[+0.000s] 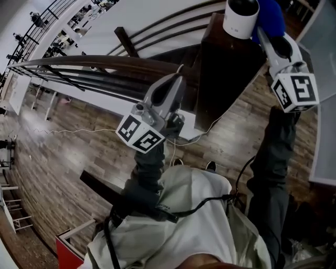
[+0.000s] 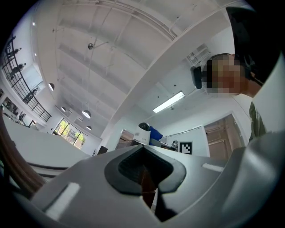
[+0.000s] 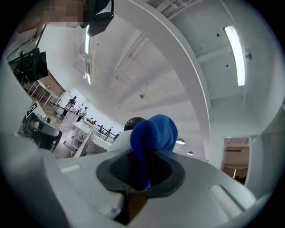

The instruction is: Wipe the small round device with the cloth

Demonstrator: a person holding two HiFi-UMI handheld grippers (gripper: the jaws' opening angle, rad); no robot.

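The small round device (image 1: 240,18), white with a black top, stands on a dark wooden post (image 1: 226,68) at the top of the head view. My right gripper (image 1: 266,32) is shut on a blue cloth (image 1: 271,14), which is bunched against the device's right side. In the right gripper view the blue cloth (image 3: 153,133) sticks up out of the right gripper (image 3: 141,171) and covers most of the device's dark dome (image 3: 132,122). My left gripper (image 1: 177,83) hangs lower left of the post, shut and empty. From the left gripper (image 2: 143,168) view, the device (image 2: 143,132) and cloth (image 2: 156,133) are far off.
A dark curved wooden handrail (image 1: 105,65) runs left from the post, over a drop to a lower floor. A wood-plank floor (image 1: 52,157) lies below me with a thin white cable (image 1: 79,130) across it. A red-and-white object (image 1: 68,247) sits at bottom left.
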